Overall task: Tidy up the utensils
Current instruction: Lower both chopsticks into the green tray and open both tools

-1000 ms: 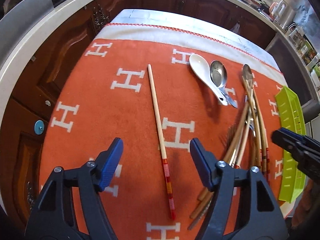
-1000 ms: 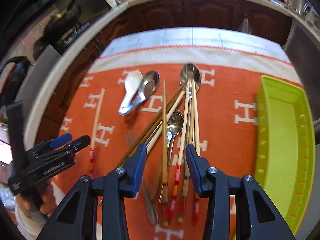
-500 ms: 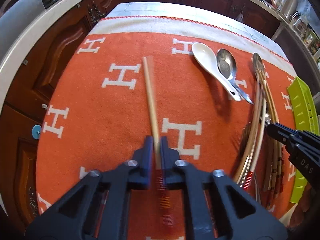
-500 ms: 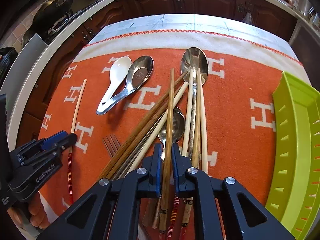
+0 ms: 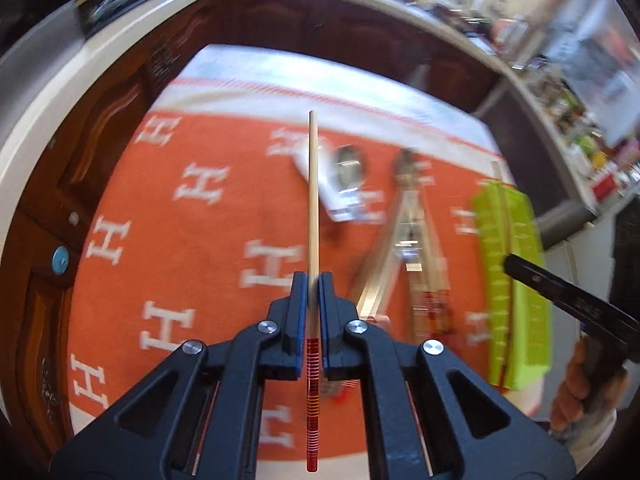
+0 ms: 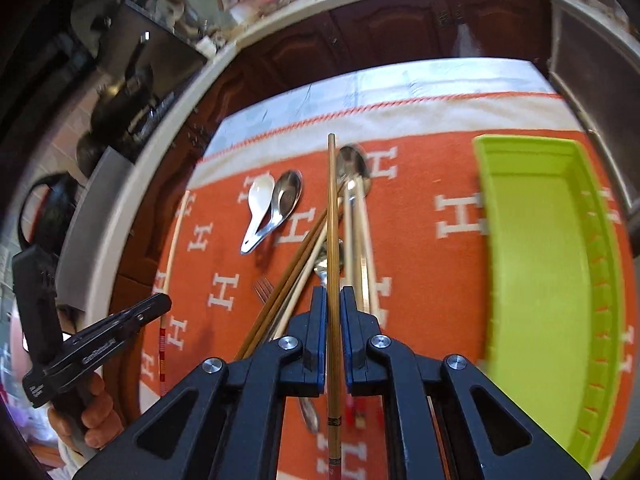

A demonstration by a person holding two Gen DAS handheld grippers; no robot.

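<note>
left gripper [image 5: 313,292]: black angular plastic arms, blue pads, round silver screws.
right gripper [image 6: 332,308]: same black frame, blue pads, silver screws.
markings: white lettering along the black finger at 8 o'clock in the right wrist view.

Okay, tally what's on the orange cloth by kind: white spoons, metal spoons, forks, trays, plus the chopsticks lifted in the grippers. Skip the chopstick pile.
White spoon: 1
Metal spoons: 3, one half hidden in the pile
Fork: 1
Green tray: 1
Lifted chopsticks: 2, the pale chopstick in the left gripper, the dark chopstick in the right gripper
Total: 8
</note>
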